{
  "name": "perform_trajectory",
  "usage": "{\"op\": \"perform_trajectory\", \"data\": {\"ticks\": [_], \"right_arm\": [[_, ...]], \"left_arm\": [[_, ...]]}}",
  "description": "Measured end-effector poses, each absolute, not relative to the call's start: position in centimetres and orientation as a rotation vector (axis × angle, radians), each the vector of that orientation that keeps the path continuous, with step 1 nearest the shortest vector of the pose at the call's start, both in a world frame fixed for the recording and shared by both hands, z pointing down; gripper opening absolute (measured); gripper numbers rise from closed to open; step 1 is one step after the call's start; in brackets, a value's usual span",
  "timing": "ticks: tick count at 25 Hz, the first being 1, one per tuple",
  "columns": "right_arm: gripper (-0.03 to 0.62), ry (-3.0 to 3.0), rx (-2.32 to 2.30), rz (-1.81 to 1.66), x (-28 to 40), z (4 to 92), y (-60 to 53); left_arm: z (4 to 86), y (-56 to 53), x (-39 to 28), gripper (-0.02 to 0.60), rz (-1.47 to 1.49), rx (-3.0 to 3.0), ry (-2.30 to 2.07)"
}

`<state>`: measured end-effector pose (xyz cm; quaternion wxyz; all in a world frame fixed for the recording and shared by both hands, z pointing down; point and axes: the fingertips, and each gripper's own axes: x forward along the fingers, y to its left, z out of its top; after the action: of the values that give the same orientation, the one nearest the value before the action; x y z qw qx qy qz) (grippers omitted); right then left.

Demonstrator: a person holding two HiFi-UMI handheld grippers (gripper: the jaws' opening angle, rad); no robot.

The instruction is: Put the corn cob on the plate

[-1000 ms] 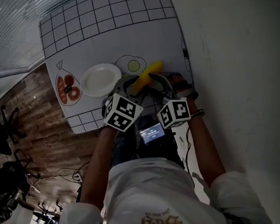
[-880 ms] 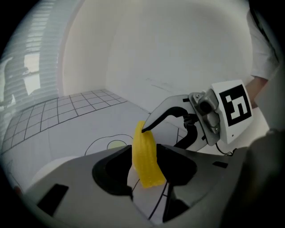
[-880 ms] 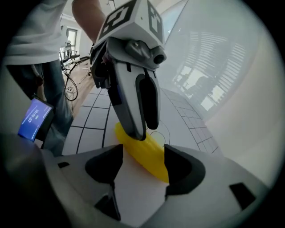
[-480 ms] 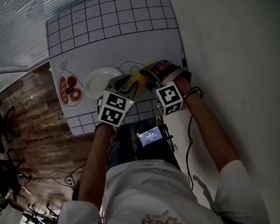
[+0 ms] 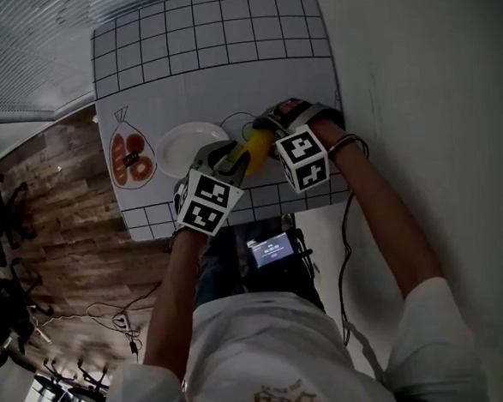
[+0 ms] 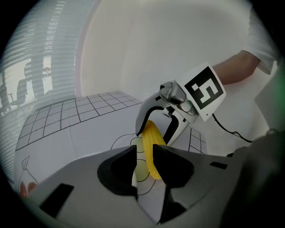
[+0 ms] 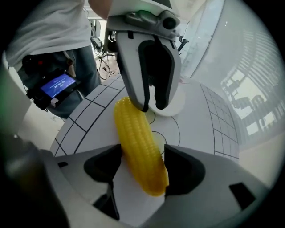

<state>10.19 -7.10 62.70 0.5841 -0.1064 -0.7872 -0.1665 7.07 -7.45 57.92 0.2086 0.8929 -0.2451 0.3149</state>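
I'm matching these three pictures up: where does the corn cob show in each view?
Head view: corn cob in the upper middle.
Left gripper view: cob in the lower middle, tilted.
Right gripper view: cob from the middle to the lower middle, slanting.
Shared landmark: the fried-egg drawing, by the cob in all three.

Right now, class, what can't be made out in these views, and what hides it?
Yellow corn cob: head view, ends covered by the left gripper, fingers just closing round it, and right gripper, fingers just opening round it.
Whether the left fingers press it: left gripper view leaves that unclear.
White round plate: right gripper view, mostly behind the left gripper.
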Motion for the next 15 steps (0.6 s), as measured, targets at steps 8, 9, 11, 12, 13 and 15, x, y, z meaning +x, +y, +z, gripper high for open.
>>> {"op": "perform_trajectory", "data": {"ticks": [8, 9, 11, 12, 13, 15], "right_arm": [[0.275, -1.836, -0.323, -0.388, 10.12, 62.97, -6.59], [0.269, -1.844, -0.33, -0.39, 10.19, 63.03, -6.52], [0.262, -1.855, -0.344, -0.377, 10.21, 62.99, -6.45], [0.258, -1.856, -0.35, -0.359, 10.24, 62.92, -6.43], [0.256, -1.855, -0.356, -0.338, 10.33, 62.85, -6.39], [0.252, -1.851, -0.358, -0.303, 10.51, 62.76, -6.17]], "left_arm": [[58.17, -7.37, 6.97, 0.12, 0.897, 2.478, -0.694], [58.14, -7.26, 7.0, 0.12, 0.909, 2.488, -0.688], [57.76, -7.15, 7.11, 0.121, 0.915, 2.505, -0.67], [57.54, -7.21, 7.15, 0.121, 0.915, 2.509, -0.668], [57.38, -7.31, 7.16, 0.125, 0.917, 2.51, -0.671], [57.28, -7.3, 7.06, 0.13, 0.935, 2.511, -0.672]]}}
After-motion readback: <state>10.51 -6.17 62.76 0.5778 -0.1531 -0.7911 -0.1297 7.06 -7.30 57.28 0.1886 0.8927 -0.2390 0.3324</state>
